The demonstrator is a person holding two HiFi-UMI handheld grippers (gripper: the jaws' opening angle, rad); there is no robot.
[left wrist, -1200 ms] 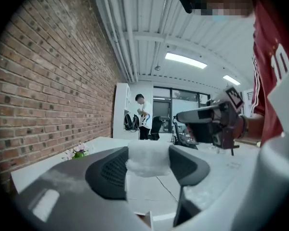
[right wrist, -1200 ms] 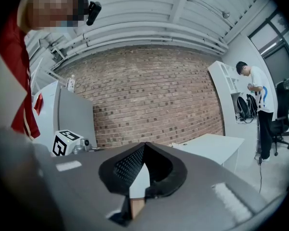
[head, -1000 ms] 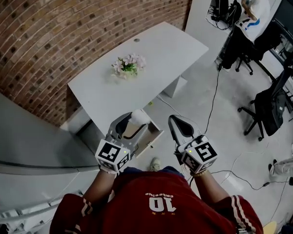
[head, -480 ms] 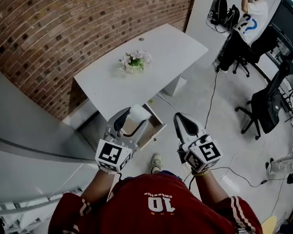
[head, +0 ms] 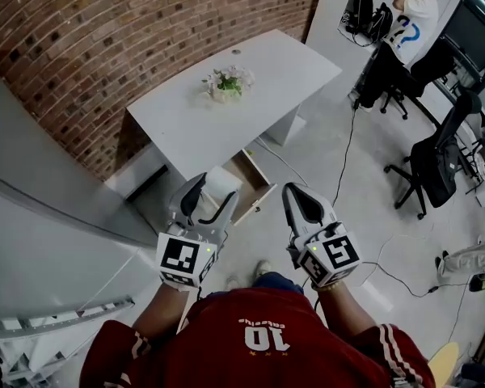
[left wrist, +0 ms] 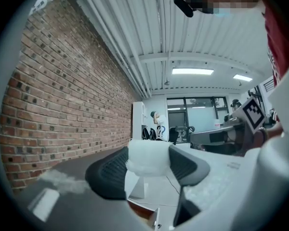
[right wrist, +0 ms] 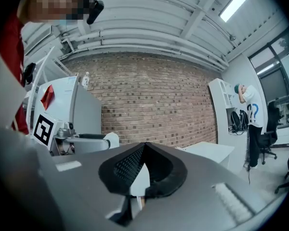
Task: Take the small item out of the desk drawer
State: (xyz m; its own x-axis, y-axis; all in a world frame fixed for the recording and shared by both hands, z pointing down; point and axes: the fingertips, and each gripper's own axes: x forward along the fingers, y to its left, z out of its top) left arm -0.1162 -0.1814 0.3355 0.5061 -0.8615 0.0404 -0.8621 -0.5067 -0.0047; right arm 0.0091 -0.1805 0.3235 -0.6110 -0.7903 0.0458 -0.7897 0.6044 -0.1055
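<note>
Nearest, left tongs [head: 214, 189] stand wide with both pads clamped on the small white item [left wrist: 147, 157], held clear of the open drawer [head: 261, 191], right tongs [right wrist: 143, 149] alongside pressed together and empty, and beyond them the white tabletop [head: 250, 115] bears a flower bunch [head: 229, 82].

Bright, even indoor light comes from ceiling strip lamps [left wrist: 192, 71]. The white worktop [head: 226, 111] gleams slightly and throws a dark shadow beneath, by the brick wall [head: 105, 39]. Both gripper views bend strongly, with black vignetted corners and soft, blurred foregrounds.
</note>
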